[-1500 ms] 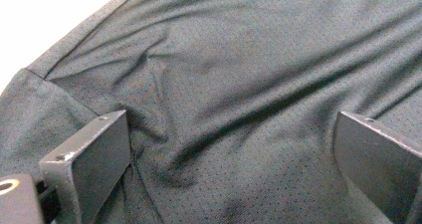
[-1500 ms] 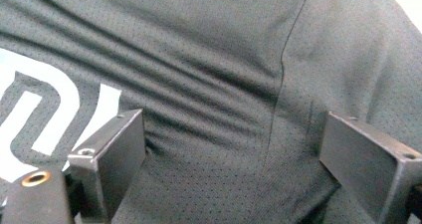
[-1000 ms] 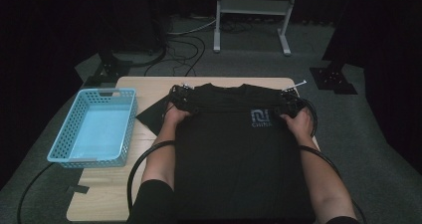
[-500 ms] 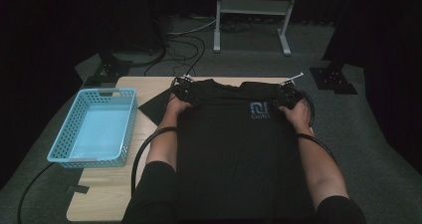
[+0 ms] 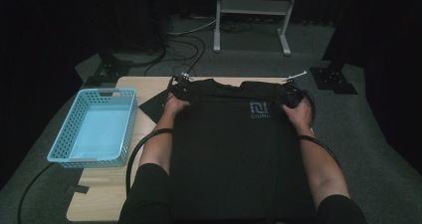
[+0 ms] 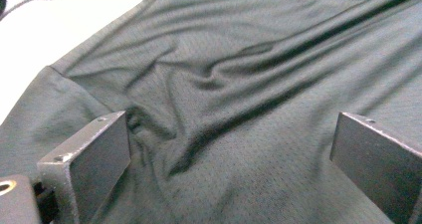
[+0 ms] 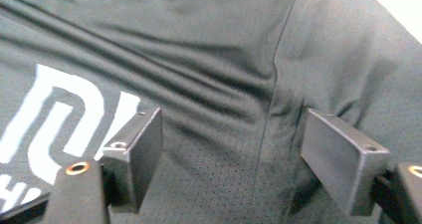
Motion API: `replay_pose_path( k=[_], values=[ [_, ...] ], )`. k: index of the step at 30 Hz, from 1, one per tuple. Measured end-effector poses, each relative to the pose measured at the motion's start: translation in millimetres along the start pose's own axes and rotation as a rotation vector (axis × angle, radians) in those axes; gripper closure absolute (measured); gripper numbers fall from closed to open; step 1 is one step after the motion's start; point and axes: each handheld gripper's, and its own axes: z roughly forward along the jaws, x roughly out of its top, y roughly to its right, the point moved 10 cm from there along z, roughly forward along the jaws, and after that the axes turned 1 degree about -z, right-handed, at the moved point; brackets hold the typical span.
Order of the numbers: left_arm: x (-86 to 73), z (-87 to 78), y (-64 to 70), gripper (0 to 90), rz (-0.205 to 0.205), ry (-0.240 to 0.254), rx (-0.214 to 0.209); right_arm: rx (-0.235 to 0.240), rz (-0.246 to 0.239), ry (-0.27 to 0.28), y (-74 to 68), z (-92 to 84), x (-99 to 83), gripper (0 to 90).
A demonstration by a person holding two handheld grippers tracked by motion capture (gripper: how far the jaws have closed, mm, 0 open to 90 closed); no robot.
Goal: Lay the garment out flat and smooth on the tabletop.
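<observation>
Slippage is the main risk at this moment: the black T-shirt (image 5: pixel 234 154) is a thin mesh fabric, and if either gripper bites only a shallow ridge of one layer, the cloth could pull free on one side and leave the garment skewed or dragged off its flat spread. The right gripper (image 7: pixel 231 149) has just been closing its jaws, yet they stand apart with the shoulder seam and wrinkled fabric lying between them, the pads not pressing on anything. The left gripper (image 6: pixel 229 149) is likewise spread wide, its jaws straddling a rumpled fold of cloth without pinching it. An uneven pinch would probably shift the shirt toward one hand, and a grab taken too deep might catch both front and back layers together. The loose wrinkles under each gripper suggest the fabric bunches easily, so a pinch there may gather more cloth than wanted. In the high view the shirt lies spread over the wooden table (image 5: pixel 149 87), collar at the far edge and white chest logo (image 5: pixel 259 109) facing up, with the grippers at its two far shoulder corners, left and right of the collar. A light blue basket (image 5: pixel 94 127) stands well to the left, apart from the shirt.
</observation>
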Motion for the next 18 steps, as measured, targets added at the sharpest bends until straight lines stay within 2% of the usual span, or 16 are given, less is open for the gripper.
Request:
replay_pose_path(
  k=[4,6,10,14,17,18],
  values=[
    [4.5,-15.0,5.3,1.5,0.002,0.045,-0.035,0.077,0.024,0.056,-3.0,-13.2,1.4,23.1],
    [3.5,-22.1,8.7,1.5,0.006,0.054,-0.049,0.122,0.031,0.065,-7.6,-18.9,-2.2,20.8],
    [0.7,-36.4,17.4,1.5,0.004,0.085,-0.073,0.162,0.018,0.089,-17.0,-33.2,-13.2,20.6],
    [-7.3,-50.3,25.3,1.6,0.028,0.088,-0.082,0.199,0.017,0.118,-24.9,-49.3,-23.9,20.6],
    [-13.2,-60.8,31.5,1.7,0.017,0.107,-0.098,0.225,0.016,0.131,-30.4,-61.1,-35.1,19.8],
    [-16.2,-63.9,33.4,1.7,0.028,0.105,-0.098,0.229,0.010,0.130,-31.9,-64.5,-39.7,19.8]
  ],
)
